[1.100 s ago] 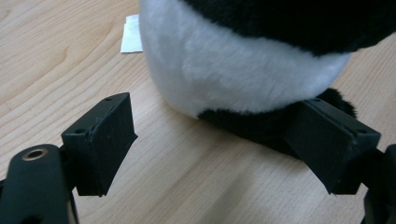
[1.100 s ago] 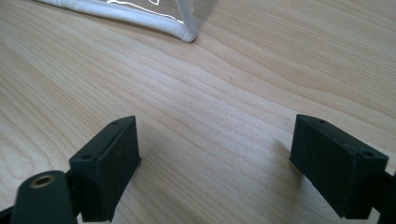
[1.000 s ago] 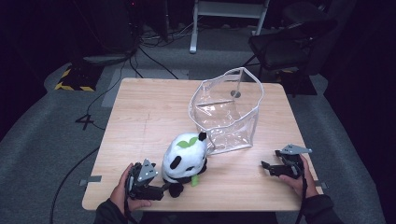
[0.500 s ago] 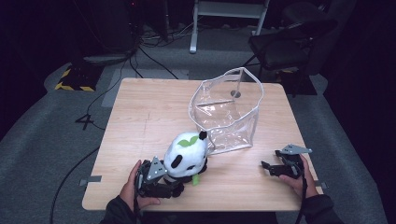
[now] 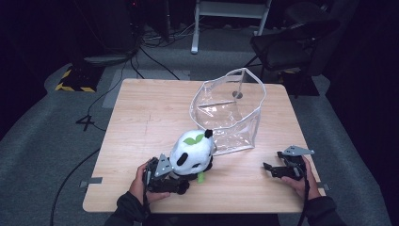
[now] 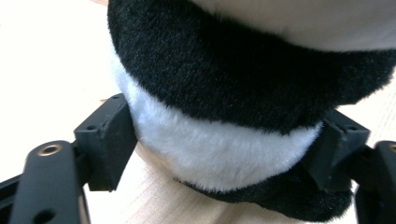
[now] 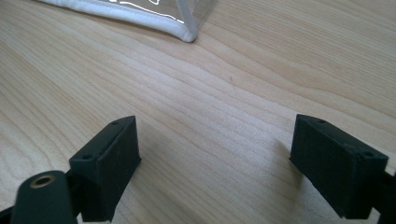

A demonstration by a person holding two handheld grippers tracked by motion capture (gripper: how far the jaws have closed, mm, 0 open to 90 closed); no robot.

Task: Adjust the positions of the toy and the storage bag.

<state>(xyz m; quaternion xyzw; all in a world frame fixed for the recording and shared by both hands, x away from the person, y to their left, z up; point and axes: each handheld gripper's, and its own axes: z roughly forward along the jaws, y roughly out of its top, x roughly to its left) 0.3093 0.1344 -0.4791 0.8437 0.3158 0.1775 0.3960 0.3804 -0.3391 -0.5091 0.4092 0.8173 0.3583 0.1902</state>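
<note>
Near the front edge of the table point(image 5: 141, 113), left of centre, the left gripper point(image 5: 181, 178) has advanced since the earlier frames, and its fingers point(image 6: 109, 140) now bracket the base of the panda plush toy point(image 5: 192, 151), pressing its fur on both sides. The right gripper point(image 5: 270, 168) remains at the front right corner, fingers point(image 7: 109, 161) spread wide with nothing between them. The clear plastic bag point(image 5: 230, 113) is unchanged, upright just behind the toy toward the far right.
</note>
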